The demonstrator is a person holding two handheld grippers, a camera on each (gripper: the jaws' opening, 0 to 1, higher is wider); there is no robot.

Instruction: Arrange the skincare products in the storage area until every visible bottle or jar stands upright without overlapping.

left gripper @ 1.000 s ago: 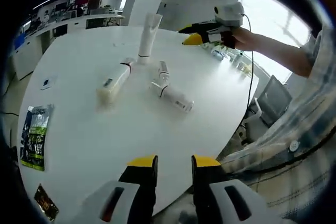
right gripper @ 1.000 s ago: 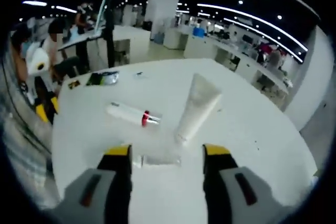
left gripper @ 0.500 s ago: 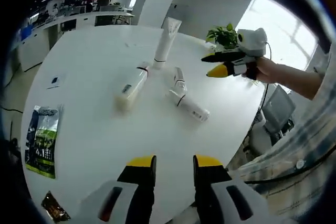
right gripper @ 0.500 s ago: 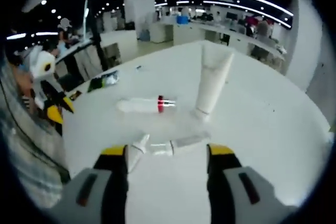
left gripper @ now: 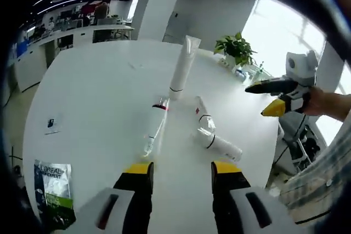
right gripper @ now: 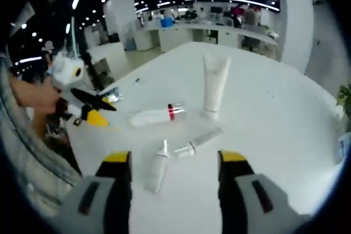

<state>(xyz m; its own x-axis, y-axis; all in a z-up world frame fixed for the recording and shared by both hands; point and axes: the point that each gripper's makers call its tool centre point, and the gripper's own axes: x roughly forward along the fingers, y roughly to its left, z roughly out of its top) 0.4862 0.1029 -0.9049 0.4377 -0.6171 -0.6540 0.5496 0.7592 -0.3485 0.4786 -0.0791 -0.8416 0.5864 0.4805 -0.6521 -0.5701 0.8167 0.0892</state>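
Both grippers have drawn back from the products since a second ago: the right gripper [right gripper: 170, 160] then had its jaws astride a lying bottle beside the tube and now hangs clear of everything, wide apart and empty; the left gripper [left gripper: 180, 171], likewise wide and empty, now looks along the table [left gripper: 98, 80] from a lower angle, and the right one has slid from the far table edge to the right border of its view [left gripper: 271, 100]. None of the products seems to have shifted.

Just past the right jaws lie two bottles nose to nose, a white one [right gripper: 156, 169] and a clear one [right gripper: 200, 141], their tips close together; whether they touch is hard to tell. Beyond them a third bottle [right gripper: 156, 117] with a red band lies on its side, and the tube [right gripper: 214, 85] stands upright on its cap, apart from the rest. That makes three bottles down, one tube up.

In the left gripper view the banded bottle [left gripper: 154, 130] is foreshortened and faint. A green sachet [left gripper: 54, 190] lies near the table edge, partly cut off, and a small tag [left gripper: 51, 124] sits beyond it. A potted plant [left gripper: 236, 47] stands behind the table.
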